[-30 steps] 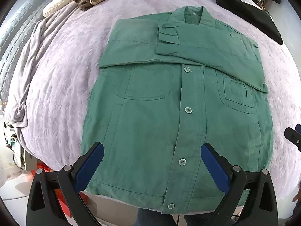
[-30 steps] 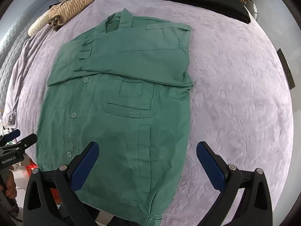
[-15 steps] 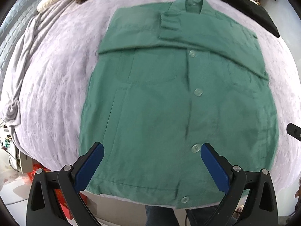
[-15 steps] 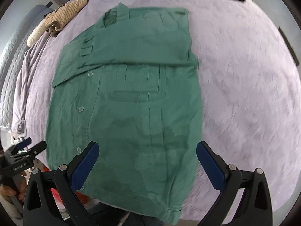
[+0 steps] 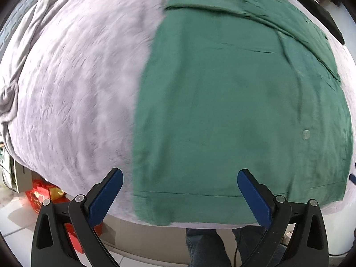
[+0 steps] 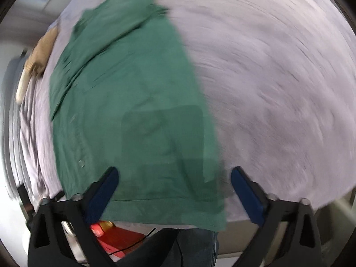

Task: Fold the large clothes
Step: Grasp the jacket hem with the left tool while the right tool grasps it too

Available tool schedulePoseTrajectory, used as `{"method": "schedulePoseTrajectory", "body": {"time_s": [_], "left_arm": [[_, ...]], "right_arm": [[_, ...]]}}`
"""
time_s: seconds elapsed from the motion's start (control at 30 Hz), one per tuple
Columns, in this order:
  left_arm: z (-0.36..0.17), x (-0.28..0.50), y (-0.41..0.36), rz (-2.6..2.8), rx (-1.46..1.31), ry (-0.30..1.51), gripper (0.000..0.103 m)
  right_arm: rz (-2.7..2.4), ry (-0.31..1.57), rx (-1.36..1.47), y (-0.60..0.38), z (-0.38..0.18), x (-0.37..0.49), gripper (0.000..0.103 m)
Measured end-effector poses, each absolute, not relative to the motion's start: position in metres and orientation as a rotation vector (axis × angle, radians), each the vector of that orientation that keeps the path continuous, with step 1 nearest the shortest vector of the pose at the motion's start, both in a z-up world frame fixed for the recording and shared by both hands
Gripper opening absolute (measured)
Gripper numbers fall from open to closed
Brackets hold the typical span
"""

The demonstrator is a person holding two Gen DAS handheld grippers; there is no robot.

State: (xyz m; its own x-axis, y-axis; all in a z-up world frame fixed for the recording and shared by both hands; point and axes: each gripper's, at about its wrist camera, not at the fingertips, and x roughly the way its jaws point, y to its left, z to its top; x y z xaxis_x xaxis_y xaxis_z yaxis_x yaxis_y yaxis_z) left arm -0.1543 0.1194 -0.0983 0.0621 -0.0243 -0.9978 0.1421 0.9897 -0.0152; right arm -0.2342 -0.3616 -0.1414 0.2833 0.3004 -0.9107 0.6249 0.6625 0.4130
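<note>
A green button-up shirt [image 5: 222,100] lies flat on the lilac bedspread [image 5: 77,77], its sleeves folded across the chest at the far end. My left gripper [image 5: 179,178] hangs open just above the hem's left corner, pointing straight down. In the right wrist view the shirt [image 6: 133,111] fills the left half, with the bedspread [image 6: 278,77] beside it. My right gripper [image 6: 174,173] hovers over the hem's right corner. Its jaws are closing, with the corner below and between them, and the pads are not pressing on the cloth. Both views are blurred by motion.
The bed's near edge runs just under both grippers. A person's legs [image 5: 207,244] stand against it, with a red box [image 5: 42,195] on the floor to the left. A black garment [image 5: 322,15] and a beige folded garment [image 6: 42,51] lie at the far end.
Both grippers have dropped toward the near hem, the left sliding to the shirt's left corner and the right to its right corner. The right view has rolled, and its jaws look slightly narrower.
</note>
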Motion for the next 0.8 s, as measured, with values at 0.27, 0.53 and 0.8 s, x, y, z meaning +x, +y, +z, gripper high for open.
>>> {"method": "schedulePoseTrajectory", "body": {"time_s": [0.27, 0.53, 0.8], "left_arm": [[-0.132, -0.153, 0.167, -0.179, -0.111, 1.609, 0.103], [-0.139, -0.158, 0.155, -0.284, -0.175, 1.642, 0.103], [-0.136, -0.171, 0.138, -0.298, -0.108, 1.612, 0.078]], "right_arm": [[-0.2, 1.292, 1.098, -0.367, -0.182, -0.275, 0.073], [-0.019, 1.177, 1.268, -0.345, -0.18, -0.264, 0.074], [-0.062, 1.178, 1.304, -0.334, -0.189, -0.263, 0.074]]}}
